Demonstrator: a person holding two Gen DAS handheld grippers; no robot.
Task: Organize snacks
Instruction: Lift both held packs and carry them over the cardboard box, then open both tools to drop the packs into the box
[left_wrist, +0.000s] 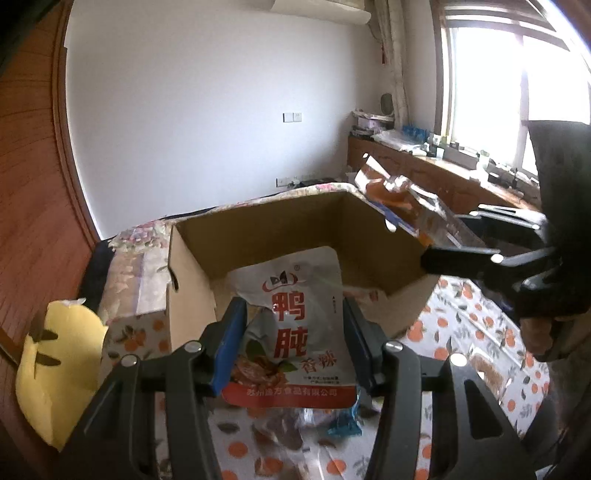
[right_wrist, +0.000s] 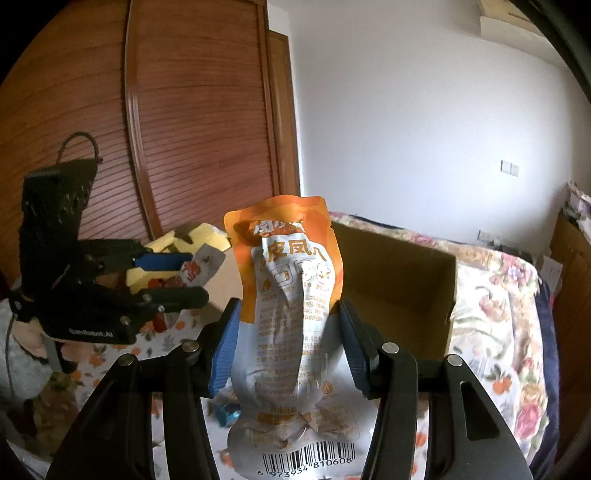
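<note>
My left gripper (left_wrist: 293, 325) is shut on a white snack pouch with red characters (left_wrist: 295, 325), held just in front of an open cardboard box (left_wrist: 384, 236); the box looks empty inside. My right gripper (right_wrist: 288, 332) is shut on an orange and silver snack pouch (right_wrist: 291, 295), held upright before the same box (right_wrist: 402, 280). In the left wrist view the right gripper (left_wrist: 439, 254) holds the orange pouch (left_wrist: 402, 199) over the box's right rim. In the right wrist view the left gripper (right_wrist: 177, 277) shows at left with its white pouch (right_wrist: 195, 269).
The box stands on a tablecloth with orange fruit print (left_wrist: 461, 325). Loose wrapped snacks (left_wrist: 306, 424) lie under my left gripper. A yellow object (left_wrist: 55, 369) sits at the left. A wooden wardrobe (right_wrist: 184, 129) and a flowered bed cover (right_wrist: 498, 295) are behind.
</note>
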